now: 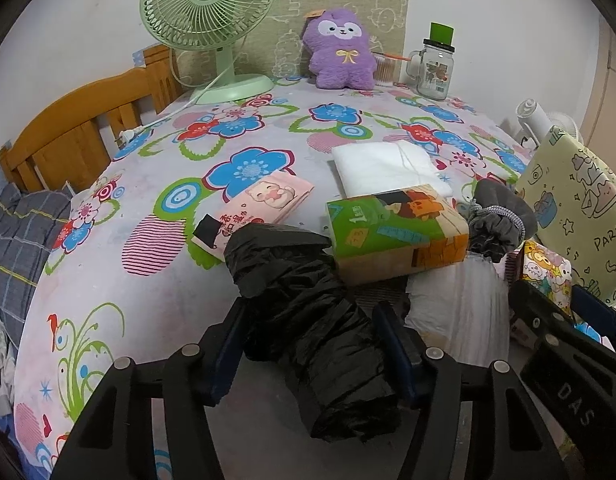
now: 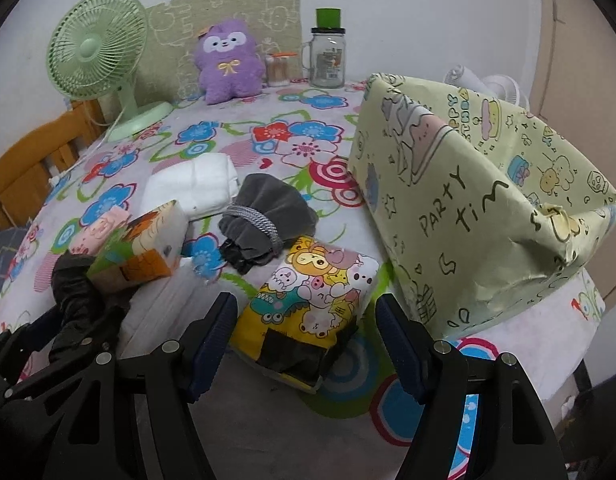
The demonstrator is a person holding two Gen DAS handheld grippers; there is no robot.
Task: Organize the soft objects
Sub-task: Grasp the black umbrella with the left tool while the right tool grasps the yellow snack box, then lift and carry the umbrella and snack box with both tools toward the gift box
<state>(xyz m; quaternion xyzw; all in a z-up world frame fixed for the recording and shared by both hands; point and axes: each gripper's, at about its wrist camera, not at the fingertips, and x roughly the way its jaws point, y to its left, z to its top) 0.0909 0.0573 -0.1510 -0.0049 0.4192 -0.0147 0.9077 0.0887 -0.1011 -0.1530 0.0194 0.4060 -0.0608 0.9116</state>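
Our left hand-held gripper [image 1: 308, 354] has its jaws closed against the sides of a crumpled black plastic bundle [image 1: 303, 312], which runs lengthwise between the blue pads on the flowered table [image 1: 155, 296]. Just ahead of its tips lies a green and orange tissue pack [image 1: 396, 232], and left of that a pink tissue pack [image 1: 263, 208]. Further ahead is a folded white cloth [image 1: 384, 164], and off to the right a grey drawstring pouch [image 1: 496, 220]. Our right hand-held gripper [image 2: 308, 338] stands with its jaws apart, a yellow cartoon-printed tissue pack [image 2: 312, 300] lying between them; we see a gap between each pad and the pack. Directly to its right sits a pale green paper-covered box [image 2: 468, 216] printed with "PARTY". Beyond both, at the far edge of the table, we see a purple plush toy [image 1: 342, 50], a green desk fan [image 1: 207, 16] to the left and a glass mug jar [image 1: 434, 68] to the right.
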